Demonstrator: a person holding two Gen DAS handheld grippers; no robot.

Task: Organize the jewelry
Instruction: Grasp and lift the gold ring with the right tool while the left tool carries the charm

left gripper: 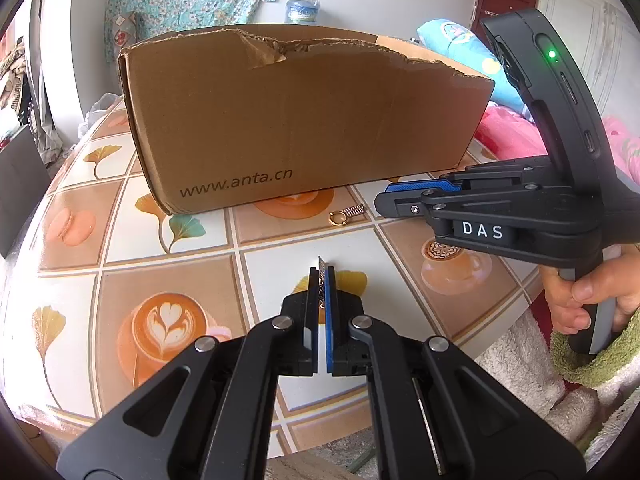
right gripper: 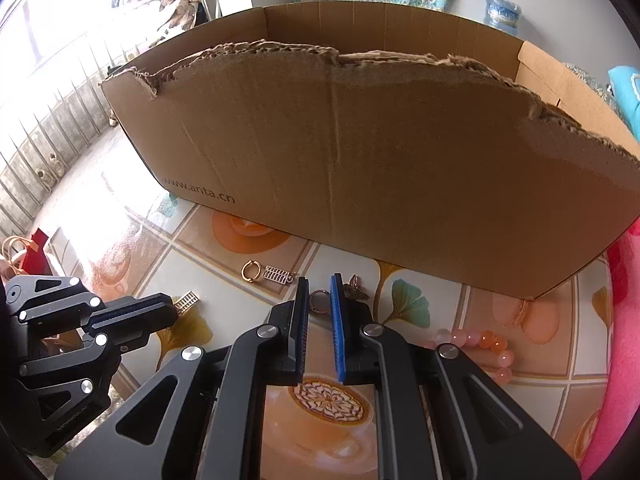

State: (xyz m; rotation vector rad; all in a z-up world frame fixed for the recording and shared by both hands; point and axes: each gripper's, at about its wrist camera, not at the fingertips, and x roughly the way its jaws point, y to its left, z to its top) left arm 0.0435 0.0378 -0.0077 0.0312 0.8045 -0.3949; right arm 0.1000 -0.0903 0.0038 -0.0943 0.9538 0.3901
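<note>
**Two tools at work beside the torn box**

While a small rectangular charm (left gripper: 321, 276) is pinched between the closed fingers of the left tool (left gripper: 320, 280), its top edge is seen sticking up just past the fingertips, above the patterned table (left gripper: 168, 272). From the right wrist view the same charm (right gripper: 186, 301) is shown glinting at the tip of the left tool (right gripper: 176, 310), low on the left.

The right tool (right gripper: 319, 290) is held narrow, with a thin ring (right gripper: 319, 301) framed between its fingers on the table; whether the pads press on the ring cannot be told. In the left wrist view the right tool (left gripper: 380, 200) is seen from the side, gripped by a hand (left gripper: 592, 296) at the table's right edge.

Other jewelry is laid out on the table in front of the box (right gripper: 360, 152): a gold ring (right gripper: 251, 271) just beside a silver bar charm (right gripper: 277, 273), a dark butterfly charm (right gripper: 357, 288) just right of the right tool's blue finger, and a pink bead bracelet (right gripper: 486, 346) further right. The box, of brown cardboard with a torn upper edge, is stood on the table behind all the pieces, open at the top.
</note>
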